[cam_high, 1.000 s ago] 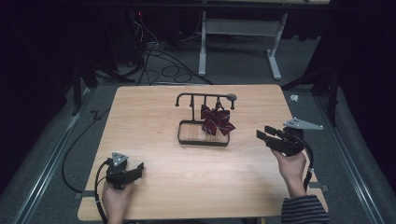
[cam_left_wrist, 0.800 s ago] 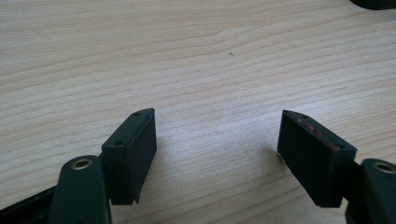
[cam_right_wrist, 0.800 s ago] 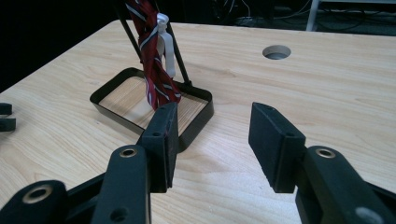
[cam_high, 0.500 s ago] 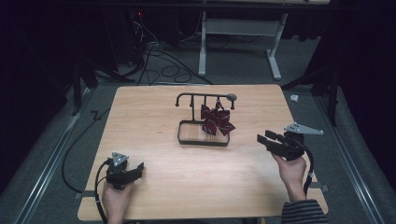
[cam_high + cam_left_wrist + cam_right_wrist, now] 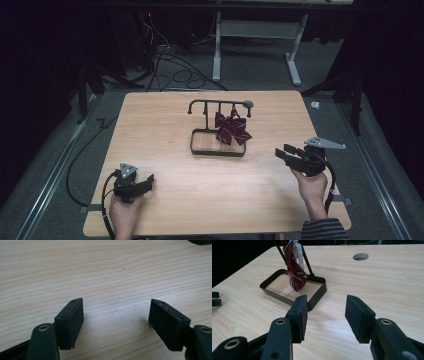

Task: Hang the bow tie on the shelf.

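Pale wood grain covers the surface point(image 5: 200, 200), a square top standing on a dark grey floor point(image 5: 60, 160) with cables point(image 5: 170, 65) trailing across it at the far side. Near the middle of the surface, a little toward the far edge, sits a black stand point(image 5: 220, 106) with a horizontal bar over a shallow rectangular tray point(image 5: 200, 150). A dark red ribbon bow with thin light stripes point(image 5: 232, 129) hangs from the right part of the bar, its lower end dangling over the right side of the tray (whether it touches the tray floor is hard to tell). In the right gripper view the bow point(image 5: 294, 270) hangs over the tray point(image 5: 317, 296), and a round hole point(image 5: 360, 256) shows in the surface farther back.

At the near left, a hand point(image 5: 124, 216) holds the left gripper point(image 5: 145, 181) low over the surface, well apart from the stand; its jaws stand wide apart with nothing but bare wood between them, as the left gripper view shows point(image 5: 116, 315). At the near right, the other hand point(image 5: 312, 189) holds the right gripper point(image 5: 284, 152), pointed left toward the tray and near its right end. Its jaws are apart too and hold nothing point(image 5: 325, 315). A grey three-cornered plate point(image 5: 325, 143) juts from its top.
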